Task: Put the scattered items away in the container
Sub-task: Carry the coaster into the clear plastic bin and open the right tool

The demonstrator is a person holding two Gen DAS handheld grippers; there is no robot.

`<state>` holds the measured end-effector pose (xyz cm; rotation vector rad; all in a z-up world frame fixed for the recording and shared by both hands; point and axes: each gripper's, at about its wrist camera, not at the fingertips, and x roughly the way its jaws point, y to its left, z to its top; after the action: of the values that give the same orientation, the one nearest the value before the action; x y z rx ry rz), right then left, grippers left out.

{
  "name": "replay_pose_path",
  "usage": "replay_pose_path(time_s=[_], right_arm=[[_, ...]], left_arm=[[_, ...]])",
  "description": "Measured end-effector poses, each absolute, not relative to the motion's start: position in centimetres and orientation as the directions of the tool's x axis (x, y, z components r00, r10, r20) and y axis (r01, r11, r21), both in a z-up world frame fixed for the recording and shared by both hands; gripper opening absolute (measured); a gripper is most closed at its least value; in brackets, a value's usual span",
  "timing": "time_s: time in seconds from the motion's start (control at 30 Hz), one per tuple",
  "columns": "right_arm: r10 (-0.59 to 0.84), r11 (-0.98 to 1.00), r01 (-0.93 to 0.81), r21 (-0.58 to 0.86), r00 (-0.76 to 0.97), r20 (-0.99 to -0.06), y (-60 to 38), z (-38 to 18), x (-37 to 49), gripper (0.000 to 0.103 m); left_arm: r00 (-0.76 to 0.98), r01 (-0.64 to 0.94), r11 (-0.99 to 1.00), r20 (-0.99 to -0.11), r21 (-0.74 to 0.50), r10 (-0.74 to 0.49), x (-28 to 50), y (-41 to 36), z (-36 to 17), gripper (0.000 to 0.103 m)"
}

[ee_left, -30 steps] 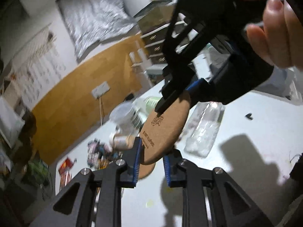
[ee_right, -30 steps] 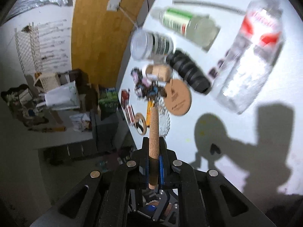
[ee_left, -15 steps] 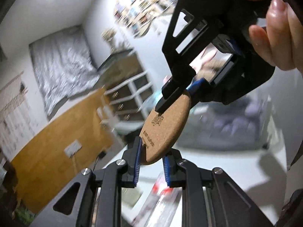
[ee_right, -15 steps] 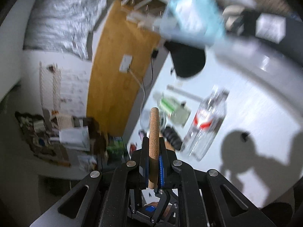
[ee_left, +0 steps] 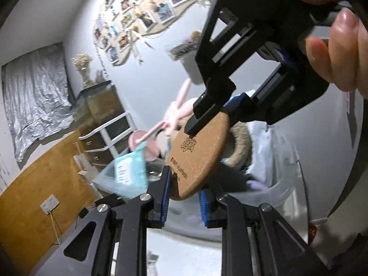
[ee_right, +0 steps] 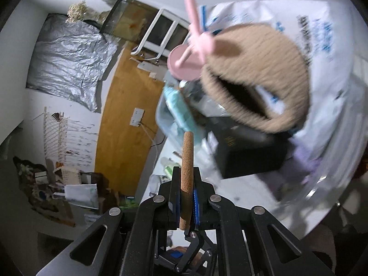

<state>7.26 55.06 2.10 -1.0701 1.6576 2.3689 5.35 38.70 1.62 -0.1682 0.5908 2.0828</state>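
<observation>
**Cork coaster held between both sets of fingers above the container**

I go left to right in the left wrist view. A pale teal packet (ee_left: 131,172) stands at the left, blurred, apparently inside the clear plastic container (ee_left: 285,184). My left gripper (ee_left: 184,197) has its blue-padded fingers (ee_left: 166,193) set narrowly either side of the lower edge of the round brown cork coaster (ee_left: 197,158); I cannot tell whether the pads press it. The coaster is tilted, its printed face towards the camera. The right gripper (ee_left: 214,119) clamps its upper edge, with a hand (ee_left: 340,46) on that gripper's body at the far right.

In the right wrist view, the coaster (ee_right: 186,179) shows edge-on, upright, pinched between the right fingers (ee_right: 196,204). Beyond it the container (ee_right: 322,161) holds a pink fan-shaped item (ee_right: 186,62), a black box (ee_right: 248,156) and a tan woven basket (ee_right: 255,73). The white table (ee_right: 161,168) lies below.
</observation>
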Motion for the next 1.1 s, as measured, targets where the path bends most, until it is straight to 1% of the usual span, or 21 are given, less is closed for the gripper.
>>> replay_pose_path(time_s=[0.1, 0.23, 0.27, 0.3, 0.33, 0.37, 0.4, 0.5, 0.57, 0.7, 0.83, 0.93, 1.1], right_arm=[[-0.335, -0.402, -0.425, 0.811, -0.756, -0.562, 56.6, 1.6, 8.0, 0.01], [-0.369, -0.359, -0.42, 0.833, -0.756, -0.54, 58.2, 0.8, 8.6, 0.01], [-0.374, -0.357, -0.417, 0.836, -0.756, -0.537, 58.4, 0.7, 8.6, 0.01], [-0.37, -0.364, -0.413, 0.835, -0.758, -0.537, 58.6, 0.8, 8.7, 0.01], [-0.36, -0.379, -0.411, 0.829, -0.76, -0.541, 58.8, 1.0, 8.7, 0.01], [-0.344, -0.4, -0.408, 0.82, -0.763, -0.547, 59.1, 1.3, 8.7, 0.01], [-0.342, -0.408, -0.403, 0.819, -0.765, -0.547, 59.3, 1.5, 8.8, 0.01], [-0.351, -0.473, -0.381, 0.795, -0.746, -0.566, 59.6, 2.3, 8.6, 0.01], [-0.347, -0.567, -0.348, 0.746, -0.721, -0.6, 59.1, 3.3, 8.4, 0.01], [-0.313, -0.765, -0.243, 0.597, -0.669, -0.674, 56.4, 4.9, 7.9, 0.01], [-0.255, -0.906, -0.112, 0.408, -0.626, -0.737, 53.5, 6.4, 7.4, 0.01], [-0.211, -0.963, -0.009, 0.269, -0.596, -0.775, 51.0, 6.9, 6.7, 0.01], [-0.156, -0.987, 0.124, 0.105, -0.555, -0.817, 48.1, 6.4, 5.7, 0.01]], left_arm=[[-0.517, -0.853, -0.428, -0.369, 0.299, 0.772, 5.7, 40.0, 1.5, 0.028], [-0.492, -0.869, -0.419, -0.386, 0.263, 0.78, 5.9, 40.7, 1.7, 0.028], [-0.488, -0.872, -0.416, -0.391, 0.257, 0.78, 5.9, 40.7, 1.7, 0.03], [-0.481, -0.876, -0.415, -0.402, 0.244, 0.779, 5.9, 40.6, 1.6, 0.039], [-0.474, -0.88, -0.414, -0.411, 0.231, 0.779, 5.8, 40.5, 1.6, 0.053], [-0.468, -0.884, -0.416, -0.416, 0.215, 0.78, 5.8, 40.2, 1.6, 0.059], [-0.466, -0.885, -0.422, -0.417, 0.198, 0.78, 5.9, 39.8, 1.5, 0.063], [-0.477, -0.875, -0.456, -0.439, 0.162, 0.761, 5.6, 38.8, 1.4, 0.063], [-0.489, -0.866, -0.48, -0.448, 0.144, 0.748, 5.1, 38.1, 1.2, 0.063], [-0.516, -0.84, -0.532, -0.467, 0.109, 0.718, 4.1, 36.8, 1.0, 0.063], [-0.534, -0.813, -0.578, -0.491, 0.075, 0.688, 3.2, 35.6, 0.4, 0.063], [-0.544, -0.799, -0.598, -0.5, 0.062, 0.674, 2.8, 35.1, 0.1, 0.063], [-0.558, -0.783, -0.62, -0.502, 0.054, 0.661, 2.5, 34.5, -0.1, 0.063]])
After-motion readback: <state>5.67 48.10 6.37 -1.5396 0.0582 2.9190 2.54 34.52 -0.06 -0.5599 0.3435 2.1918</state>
